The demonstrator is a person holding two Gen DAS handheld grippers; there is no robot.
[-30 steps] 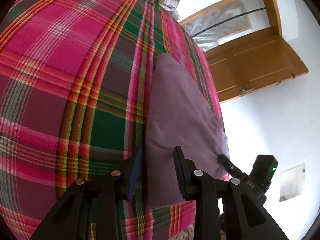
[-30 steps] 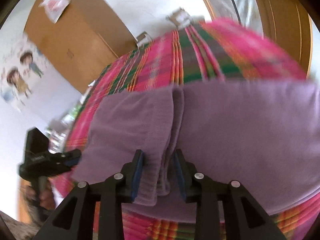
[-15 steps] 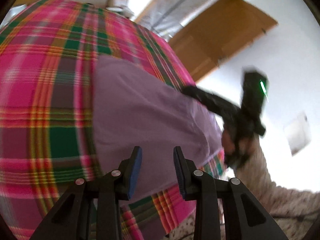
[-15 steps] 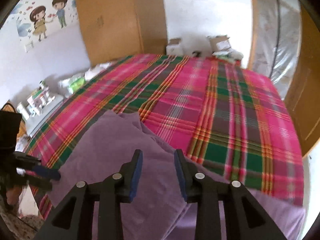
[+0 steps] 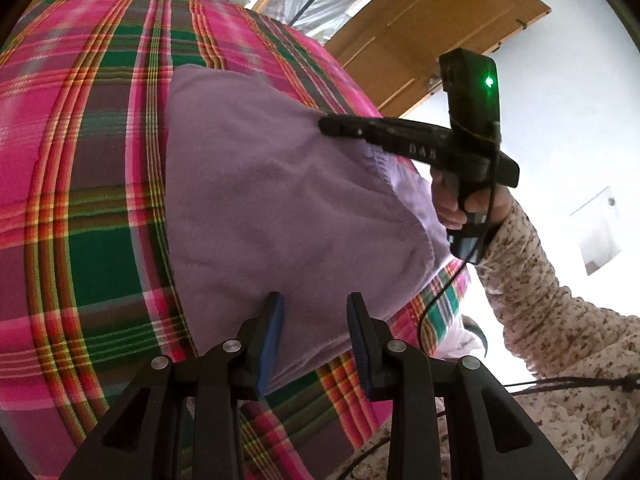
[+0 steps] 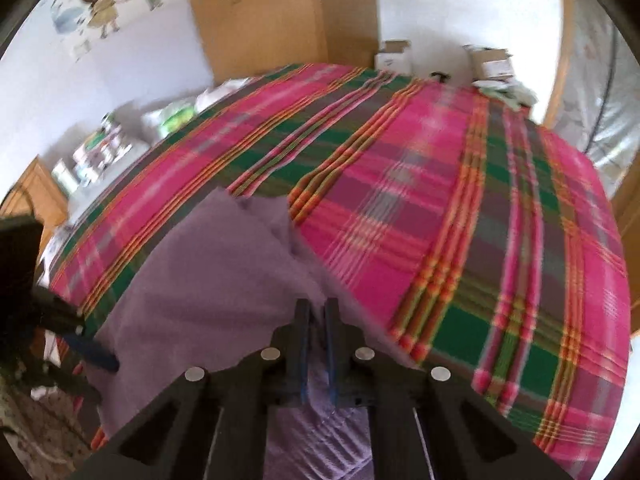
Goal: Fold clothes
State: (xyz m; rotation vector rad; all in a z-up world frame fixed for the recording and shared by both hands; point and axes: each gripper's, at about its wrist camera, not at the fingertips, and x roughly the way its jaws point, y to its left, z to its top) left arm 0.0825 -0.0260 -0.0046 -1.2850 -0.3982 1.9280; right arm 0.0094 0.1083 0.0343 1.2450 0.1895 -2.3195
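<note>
Your purple garment (image 5: 272, 200) lies partly folded on the plaid bedspread (image 5: 92, 184), near the bed's edge. Your left gripper (image 5: 316, 332) hovers over the garment's near edge with its jaws apart, holding nothing. Your right gripper (image 6: 316, 320) has its jaws drawn nearly together, clamped on a fold of the purple garment (image 6: 224, 272).

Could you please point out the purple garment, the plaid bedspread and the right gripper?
purple garment (image 5: 272, 216): left wrist view, middle of the folded top layer.
plaid bedspread (image 6: 460, 216): right wrist view, bare pink stretch beyond the garment.
right gripper (image 6: 316, 322): right wrist view, between its fingertips.
</note>
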